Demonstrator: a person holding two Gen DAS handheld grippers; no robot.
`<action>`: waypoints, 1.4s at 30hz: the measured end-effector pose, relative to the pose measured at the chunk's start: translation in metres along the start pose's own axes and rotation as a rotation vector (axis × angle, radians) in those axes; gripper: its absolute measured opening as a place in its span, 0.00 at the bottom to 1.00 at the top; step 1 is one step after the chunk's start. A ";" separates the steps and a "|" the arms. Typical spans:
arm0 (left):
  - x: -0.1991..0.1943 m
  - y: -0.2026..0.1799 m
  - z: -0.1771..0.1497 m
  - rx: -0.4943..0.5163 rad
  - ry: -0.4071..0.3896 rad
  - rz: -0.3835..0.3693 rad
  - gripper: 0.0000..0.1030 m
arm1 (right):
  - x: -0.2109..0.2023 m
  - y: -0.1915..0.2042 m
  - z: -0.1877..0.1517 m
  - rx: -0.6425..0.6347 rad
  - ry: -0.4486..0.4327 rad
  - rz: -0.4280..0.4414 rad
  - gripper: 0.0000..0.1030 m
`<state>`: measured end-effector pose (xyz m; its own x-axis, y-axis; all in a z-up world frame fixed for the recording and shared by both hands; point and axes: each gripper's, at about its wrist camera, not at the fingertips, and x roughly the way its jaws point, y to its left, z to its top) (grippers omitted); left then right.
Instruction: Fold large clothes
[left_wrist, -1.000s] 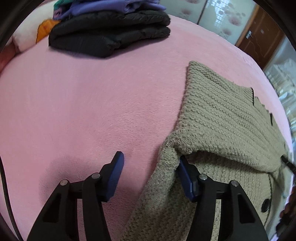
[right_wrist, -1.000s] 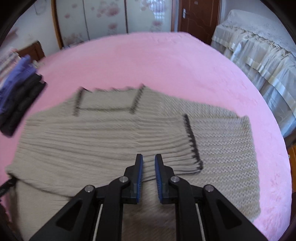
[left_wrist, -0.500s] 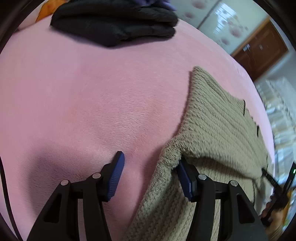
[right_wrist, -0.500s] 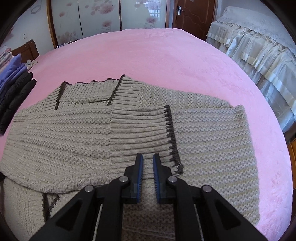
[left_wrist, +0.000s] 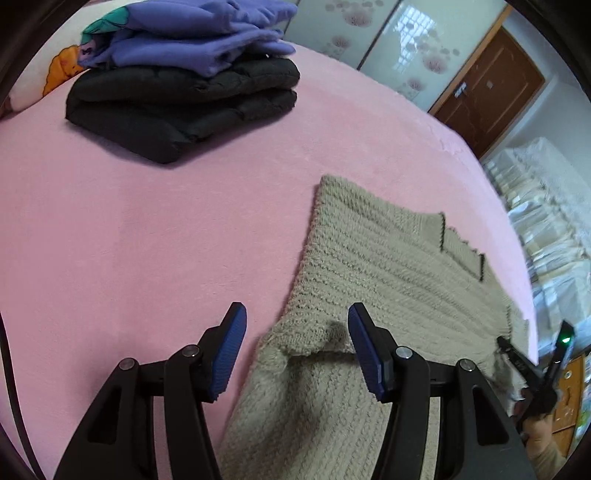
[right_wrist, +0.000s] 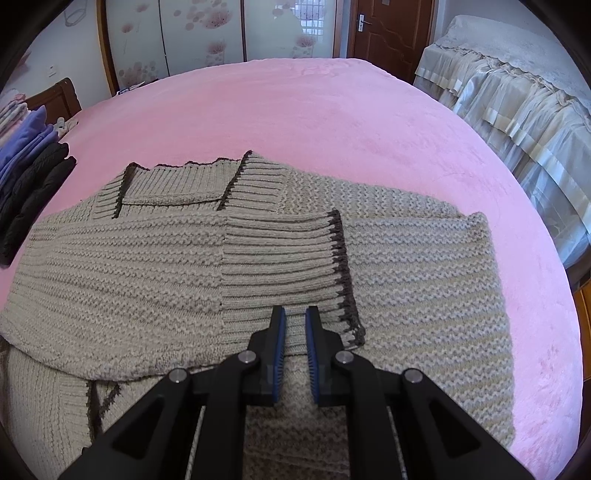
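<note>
While above sweater (right_wrist: 147, 266), right gripper (right_wrist: 294, 321) nearly closed.

The sweater (right_wrist: 155, 266) is beige, knit in a ribbed, zigzag texture, with dark brown trim along its cuff (right_wrist: 341, 273) and collar (right_wrist: 177, 184). It lies on a plain pink blanket (right_wrist: 332, 122). Beyond the sweater's left edge, a black quilted jacket (left_wrist: 177, 107) sits under purple clothes (left_wrist: 192, 37) with a teal patch. Behind the blanket, pale wardrobe doors (right_wrist: 221, 33) carry pink flower prints beside a dark brown door (right_wrist: 391, 29). Both grippers have black arms and blue pads (left_wrist: 225, 354).
</note>
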<state>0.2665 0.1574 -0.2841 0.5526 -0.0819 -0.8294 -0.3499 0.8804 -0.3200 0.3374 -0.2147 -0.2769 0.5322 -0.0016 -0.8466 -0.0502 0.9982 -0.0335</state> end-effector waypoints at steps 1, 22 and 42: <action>0.008 -0.002 -0.003 0.020 0.028 0.034 0.54 | 0.000 -0.001 0.000 0.000 0.000 0.001 0.09; -0.039 -0.009 -0.029 0.079 0.042 0.120 0.76 | -0.088 -0.015 -0.018 0.056 -0.048 0.039 0.12; -0.232 -0.044 -0.065 0.231 -0.169 0.022 0.93 | -0.301 0.003 -0.091 0.037 -0.195 0.185 0.34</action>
<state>0.1046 0.1068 -0.1075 0.6714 0.0004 -0.7411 -0.1927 0.9657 -0.1740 0.1007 -0.2170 -0.0704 0.6698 0.1888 -0.7181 -0.1324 0.9820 0.1347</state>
